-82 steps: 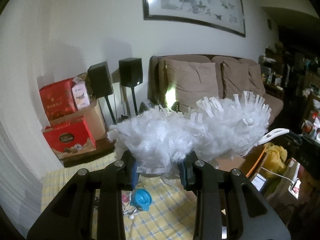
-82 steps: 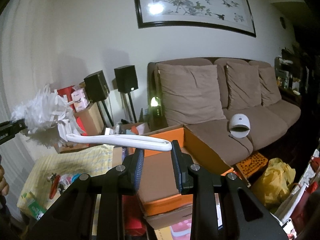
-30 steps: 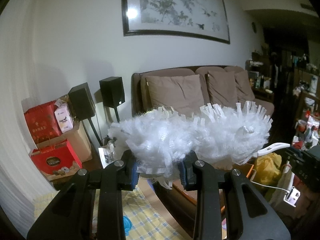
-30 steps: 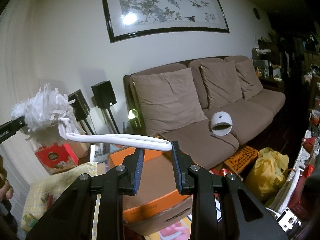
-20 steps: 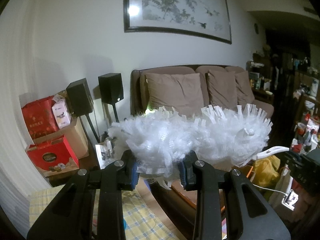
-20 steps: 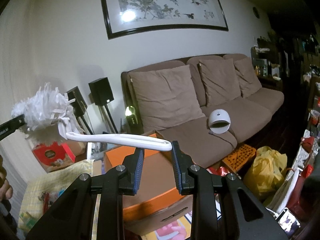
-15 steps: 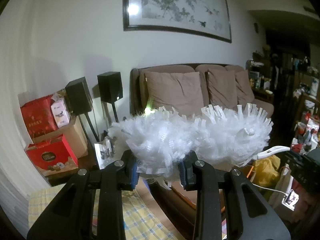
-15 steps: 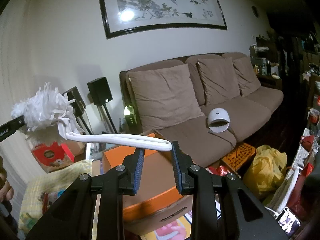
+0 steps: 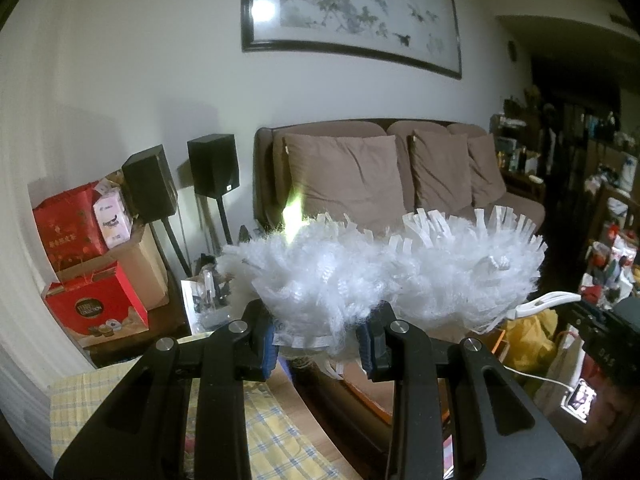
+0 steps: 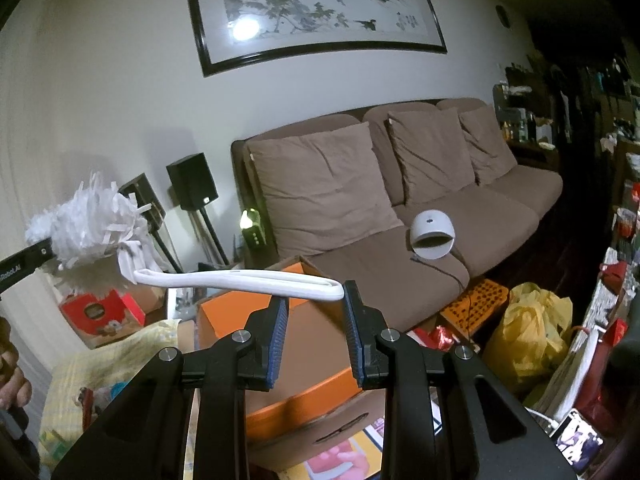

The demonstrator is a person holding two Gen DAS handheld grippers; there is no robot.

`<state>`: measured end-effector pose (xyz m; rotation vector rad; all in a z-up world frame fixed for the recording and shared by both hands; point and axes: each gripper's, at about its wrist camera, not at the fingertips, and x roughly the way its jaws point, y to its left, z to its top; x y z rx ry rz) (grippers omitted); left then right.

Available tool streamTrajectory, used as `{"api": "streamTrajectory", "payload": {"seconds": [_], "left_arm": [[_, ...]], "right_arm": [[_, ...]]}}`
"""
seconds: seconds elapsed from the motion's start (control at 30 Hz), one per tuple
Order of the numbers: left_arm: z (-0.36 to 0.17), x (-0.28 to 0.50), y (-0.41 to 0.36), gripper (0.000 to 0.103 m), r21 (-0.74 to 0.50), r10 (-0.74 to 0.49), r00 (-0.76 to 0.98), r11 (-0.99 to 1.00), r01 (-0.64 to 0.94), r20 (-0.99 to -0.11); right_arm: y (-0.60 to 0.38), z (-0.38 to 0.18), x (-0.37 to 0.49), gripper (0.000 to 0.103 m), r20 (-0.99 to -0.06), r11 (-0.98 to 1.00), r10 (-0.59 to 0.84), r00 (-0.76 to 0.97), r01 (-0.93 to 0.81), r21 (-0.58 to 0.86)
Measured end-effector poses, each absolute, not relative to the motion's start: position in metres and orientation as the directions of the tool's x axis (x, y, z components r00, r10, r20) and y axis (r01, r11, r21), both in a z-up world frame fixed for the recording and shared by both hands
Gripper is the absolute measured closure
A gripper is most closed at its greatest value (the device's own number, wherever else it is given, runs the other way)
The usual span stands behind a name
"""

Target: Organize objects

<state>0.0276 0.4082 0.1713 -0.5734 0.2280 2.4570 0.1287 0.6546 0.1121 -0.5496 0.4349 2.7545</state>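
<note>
Closest in the left wrist view, left tool (image 9: 318, 344) clamped on the fluffy white head of a duster (image 9: 384, 268), blue pads pressed into the fibres from both sides, the head spread crosswise in mid-air above the tool. Closest in the right wrist view, right tool (image 10: 314, 316) closed on the far loop end of the duster's white handle (image 10: 240, 278), pads touching it on either side, the handle running level and leftward to the fluffy head, held off the ground between both tools. At the left edge of that view, part of a hand (image 10: 12, 376). Just beneath, a surface (image 9: 280, 448) covered in yellow checked cloth, with small cluttered items too blurred to name. Beyond the right tool, an open orange cardboard box (image 10: 304, 344), and right of it a yellow plastic bag (image 10: 528, 332) on the floor. Further back, a brown sofa (image 10: 400, 208) with three cushions and a white dome-shaped device (image 10: 434, 234) resting on its seat. Left of the sofa, two black speakers (image 9: 180, 178) on stands, then red gift boxes (image 9: 92, 308) stacked near the wall. Farthest, a long framed ink painting (image 10: 316, 4) hung on the white wall above the sofa.
</note>
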Motion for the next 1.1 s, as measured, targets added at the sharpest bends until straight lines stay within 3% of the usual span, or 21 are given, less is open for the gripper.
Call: {"api": "streamTrajectory", "payload": {"seconds": [1.1], "left_arm": [[0.145,0.008,0.430,0.074,0.013,0.508,-0.704,-0.806,-0.591,-0.497]], "right_arm": [[0.671,0.087,0.111,0.077,-0.459,-0.895,0.215,-0.862,-0.362,0.260]]}}
